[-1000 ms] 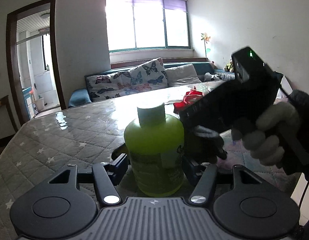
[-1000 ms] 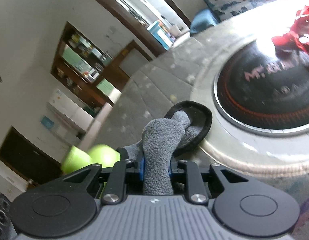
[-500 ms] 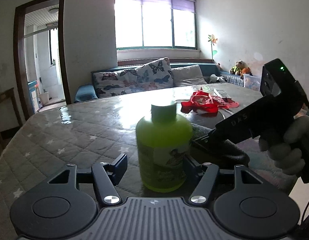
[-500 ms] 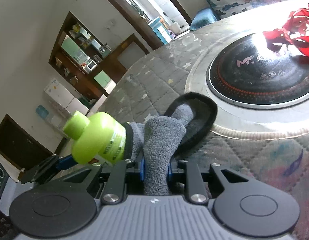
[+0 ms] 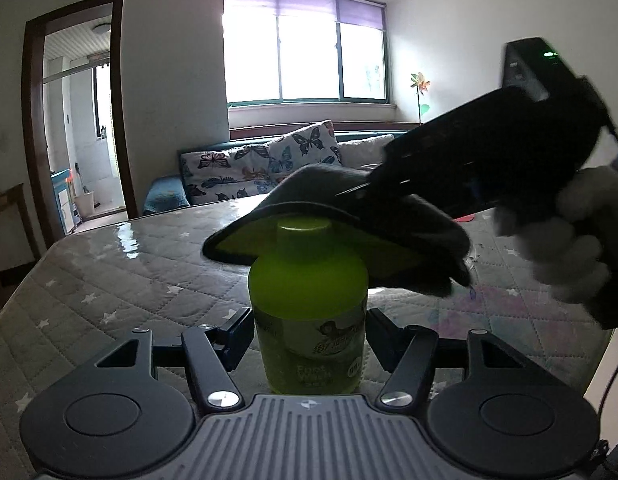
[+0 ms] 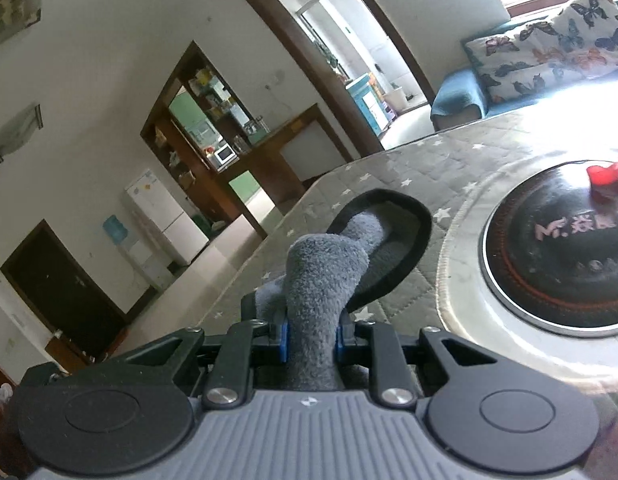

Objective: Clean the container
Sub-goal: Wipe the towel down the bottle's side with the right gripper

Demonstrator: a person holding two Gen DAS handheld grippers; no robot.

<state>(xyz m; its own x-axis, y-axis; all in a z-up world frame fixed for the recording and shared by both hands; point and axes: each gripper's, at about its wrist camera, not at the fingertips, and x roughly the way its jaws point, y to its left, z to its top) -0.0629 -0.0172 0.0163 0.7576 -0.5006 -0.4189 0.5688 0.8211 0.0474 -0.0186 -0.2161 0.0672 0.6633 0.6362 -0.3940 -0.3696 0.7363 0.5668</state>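
The left gripper [image 5: 309,336] clamps the lower body of a lime-green bottle [image 5: 307,300], which stands upright on the quilted, star-printed cover of the desk [image 5: 109,280], its long axis vertical and its round cap [image 5: 305,232] uppermost. The right gripper [image 6: 309,338] pinches a bunched grey cloth [image 6: 321,280], fleecy on one face and edged in dark binding. Seen from the left wrist, that cloth [image 5: 349,216] hangs directly over the cap, a flap spread like a brim above the bottle's shoulders, with the right gripper reaching in from the right and slightly above. So the relation that matters is vertical: the cap lies just beneath the cloth, and a wipe would likely call for lowering it onto the top. Whether cloth and cap already touch is hard to tell in the backlit view. The bottle is smooth, glossy plastic with a printed label [image 5: 317,344]; the cloth looks soft and limp. Beyond it lies a round dark-faced cooktop [image 6: 557,264] with a red item [image 6: 609,180] on it.
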